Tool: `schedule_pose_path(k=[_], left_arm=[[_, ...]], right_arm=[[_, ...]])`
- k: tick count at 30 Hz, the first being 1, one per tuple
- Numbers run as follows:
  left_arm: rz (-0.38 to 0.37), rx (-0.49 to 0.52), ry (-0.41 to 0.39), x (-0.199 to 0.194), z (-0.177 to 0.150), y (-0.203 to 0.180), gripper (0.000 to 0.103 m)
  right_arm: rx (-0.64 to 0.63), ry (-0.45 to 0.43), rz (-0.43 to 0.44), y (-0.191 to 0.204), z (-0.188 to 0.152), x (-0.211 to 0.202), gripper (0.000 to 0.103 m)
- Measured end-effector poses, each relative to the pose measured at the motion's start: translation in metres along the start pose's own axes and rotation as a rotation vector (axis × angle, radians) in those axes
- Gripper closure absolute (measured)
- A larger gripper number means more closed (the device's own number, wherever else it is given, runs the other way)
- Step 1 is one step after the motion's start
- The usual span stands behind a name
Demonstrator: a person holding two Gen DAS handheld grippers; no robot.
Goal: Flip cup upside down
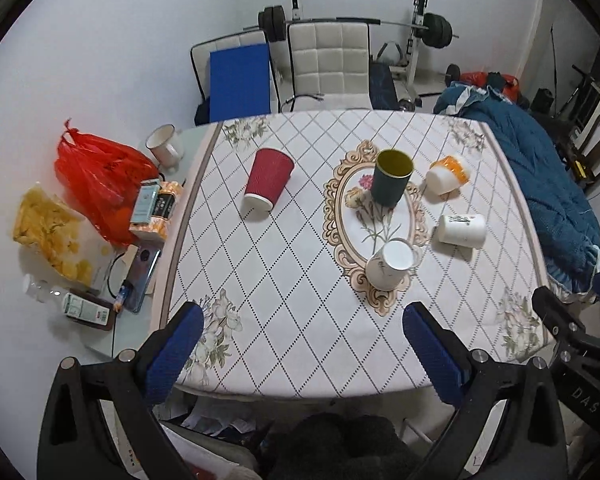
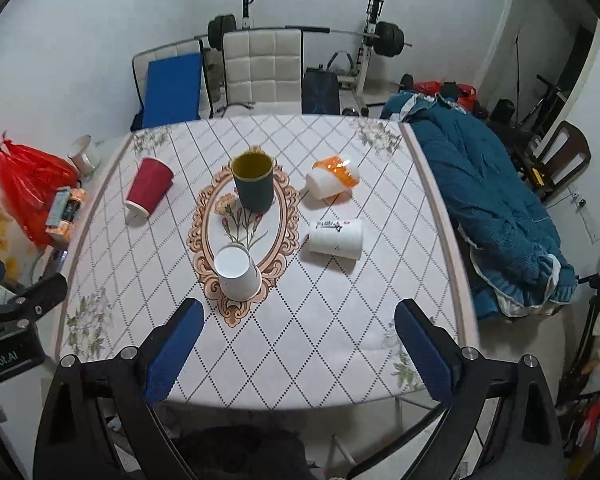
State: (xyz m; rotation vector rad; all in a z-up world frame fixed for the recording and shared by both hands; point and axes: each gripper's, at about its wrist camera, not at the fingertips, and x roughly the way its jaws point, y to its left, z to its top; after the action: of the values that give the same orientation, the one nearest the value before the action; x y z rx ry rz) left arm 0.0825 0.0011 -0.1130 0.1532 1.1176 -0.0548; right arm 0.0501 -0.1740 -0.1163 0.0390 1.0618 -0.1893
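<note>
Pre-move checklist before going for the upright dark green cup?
1. Left gripper open, holding nothing: ok.
2. Right gripper open, holding nothing: ok.
3. Dark green cup upright, mouth up, not yet flipped: ok as target.
4. Straight approach: not ok, white paper cup stands in line before it.
5. Side clearance from red cup and orange-and-white cup: ok.
6. Green cup contents: cannot tell.

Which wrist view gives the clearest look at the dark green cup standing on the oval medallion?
The right wrist view: the dark green cup sits nearer the centre of the frame, upright, its yellow inside and full side showing. The left wrist view shows the same cup unobstructed too, but right of centre and seen more at an angle.
</note>
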Motion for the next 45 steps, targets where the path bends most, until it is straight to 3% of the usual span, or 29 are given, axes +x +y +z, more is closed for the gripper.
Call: schedule_pose_path(k=[11, 19, 29, 45], left_arm=[[-0.015, -0.054, -0.072, -0.077, -0.017, -0.004, 0.001], [-0.016, -0.069, -0.115, -0.114, -0.021, -0.003, 0.001], [-0.017, -0.073, -0.108, -0.12, -0.024, -0.002, 0.001], [-0.015, -0.074, -0.101, -0.12, -0.025, -0.009, 0.001]], right_arm=[[-0.018, -0.124, 0.023, -0.023, -0.006, -0.116, 0.005], [-0.033, -0.174, 0.043, -0.027, -0.007, -0.167, 0.005], [-0.039, -0.17, 0.064, -0.029, -0.006, -0.183, 0.004], [-0.044, -0.166, 0.063, -0.03, 0.001, -0.176, 0.003]])
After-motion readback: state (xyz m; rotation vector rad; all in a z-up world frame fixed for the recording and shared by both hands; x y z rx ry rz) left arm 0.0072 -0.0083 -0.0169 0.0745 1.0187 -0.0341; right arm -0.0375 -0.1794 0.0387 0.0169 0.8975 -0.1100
